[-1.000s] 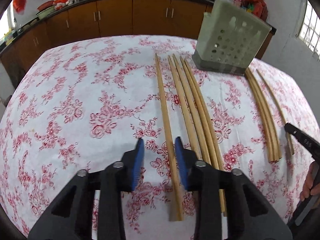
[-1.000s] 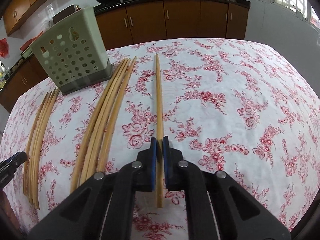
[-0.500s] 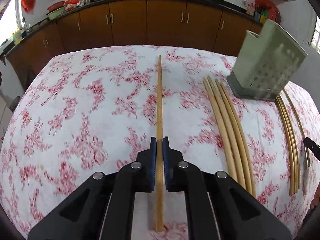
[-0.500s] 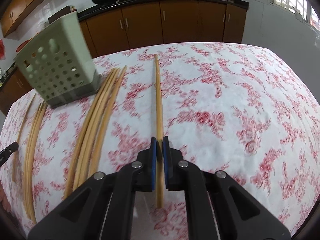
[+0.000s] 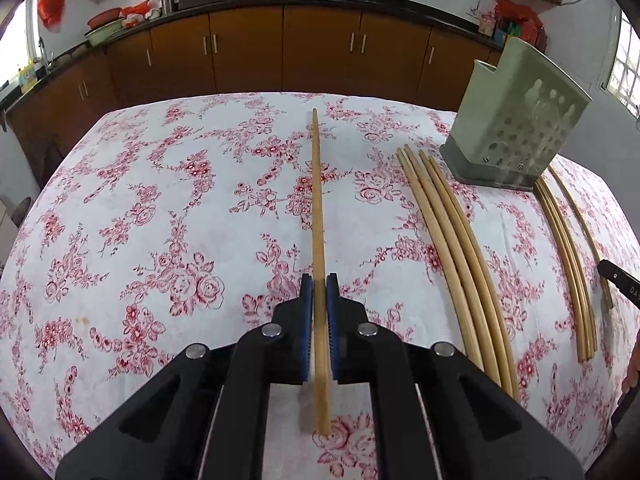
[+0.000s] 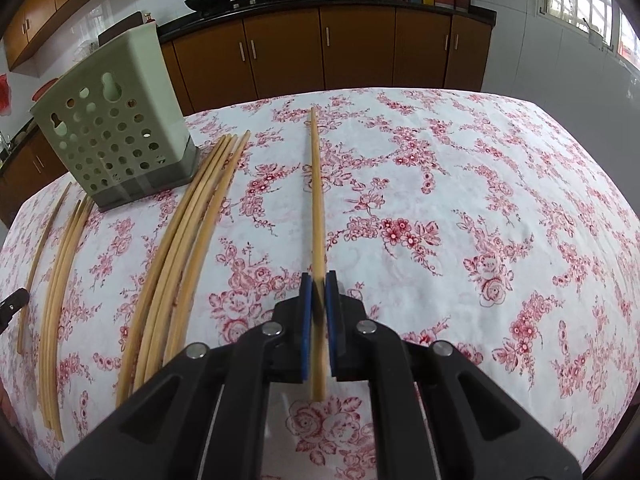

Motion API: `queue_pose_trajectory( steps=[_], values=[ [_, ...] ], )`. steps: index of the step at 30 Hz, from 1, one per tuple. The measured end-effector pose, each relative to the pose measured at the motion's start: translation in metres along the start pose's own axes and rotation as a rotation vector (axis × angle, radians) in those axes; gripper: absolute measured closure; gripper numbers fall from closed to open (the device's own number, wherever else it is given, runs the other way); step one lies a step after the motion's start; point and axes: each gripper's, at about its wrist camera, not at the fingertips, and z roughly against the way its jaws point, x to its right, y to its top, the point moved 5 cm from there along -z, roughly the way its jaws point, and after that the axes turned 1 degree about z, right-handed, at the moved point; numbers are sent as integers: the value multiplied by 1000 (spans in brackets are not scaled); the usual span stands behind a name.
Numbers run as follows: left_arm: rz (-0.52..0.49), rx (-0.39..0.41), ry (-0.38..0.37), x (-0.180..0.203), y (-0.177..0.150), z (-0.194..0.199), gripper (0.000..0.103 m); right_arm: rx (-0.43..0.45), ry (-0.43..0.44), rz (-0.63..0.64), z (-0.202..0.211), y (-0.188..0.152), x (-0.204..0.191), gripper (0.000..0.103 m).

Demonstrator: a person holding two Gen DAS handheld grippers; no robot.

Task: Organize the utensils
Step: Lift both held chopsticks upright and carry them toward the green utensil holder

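Left gripper (image 5: pixel 319 286) and right gripper (image 6: pixel 319 285) clamped, angled downward.

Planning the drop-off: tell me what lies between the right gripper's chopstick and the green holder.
The right gripper holds its chopstick. A bundle of loose chopsticks lies on the tablecloth between it and the green holder; nothing upright blocks the way.

Floral-clothed table (image 5: pixel 168 216) — loose chopsticks (image 5: pixel 460 256), green holder (image 5: pixel 516 128).
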Motion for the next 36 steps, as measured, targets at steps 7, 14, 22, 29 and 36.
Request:
queue_pose_trajectory(
  steps=[7,14,22,29,36],
  values=[
    [4,3,6,-2,-13,10,95,-1,4,7,5,-5,0,95],
    [5,-21,9,-2,-18,17,96,23,32,-12,23,-8,6,95],
    [25,96,-10,-9,7,64,96,175,44,-4,76,19,9,95],
    [56,211,-49,-10,36,104,96,272,70,-18,109,41,12,95],
    [75,350,-70,-9,71,147,96,378,81,-24,139,68,12,95]
  ],
)
